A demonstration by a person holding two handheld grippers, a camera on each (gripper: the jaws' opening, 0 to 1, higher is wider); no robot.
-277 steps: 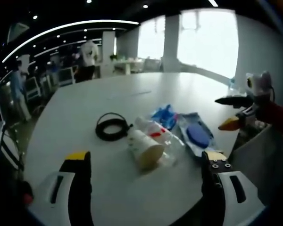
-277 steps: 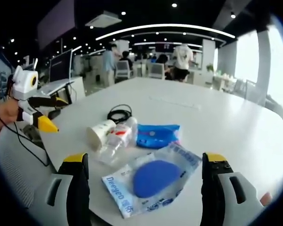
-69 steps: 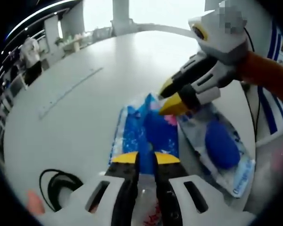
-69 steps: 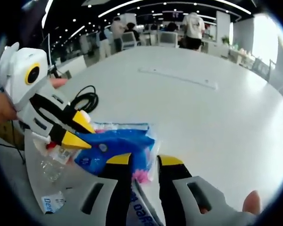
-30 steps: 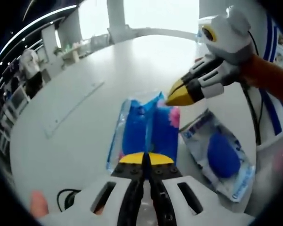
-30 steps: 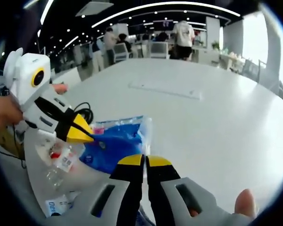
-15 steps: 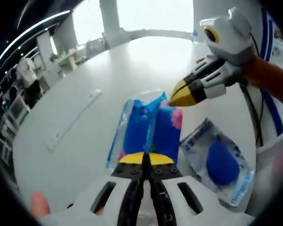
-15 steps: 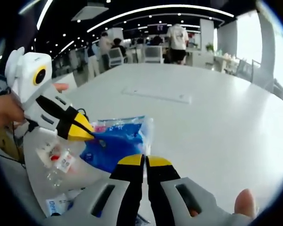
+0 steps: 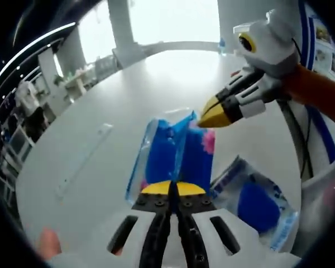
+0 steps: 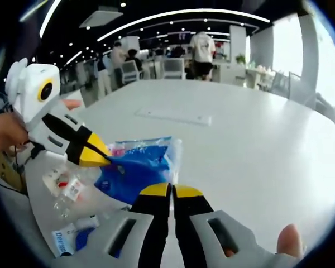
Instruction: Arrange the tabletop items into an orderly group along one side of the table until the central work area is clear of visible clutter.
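Pinching the near edge of the blue packet (image 9: 176,156), the left gripper (image 9: 170,190) has its yellow-tipped fingers (image 9: 155,188) closed together on the plastic, and the packet is stretched away from it, lifted off the white surface (image 9: 100,123). At the packet's far end, in the left gripper view, the right gripper (image 9: 215,116) comes in from the right with its own tips pressed shut on the opposite edge, next to a pink patch in the wrapper. To the right of the held packet lies a clear pouch with a blue oval inside (image 9: 257,204), flat on the surface near its edge.

In the right gripper view, the left gripper (image 10: 92,153) enters from the left, held by a hand (image 10: 3,131), with its tips on the left edge of the blue packet (image 10: 137,167). Below it lies a clear plastic bottle (image 10: 67,187) with a red and white label. The right gripper (image 10: 170,192) holds the packet's near edge with fingers (image 10: 187,192) fully closed. The white surface (image 10: 257,145) stretches off to the right, with people standing beyond its far side.
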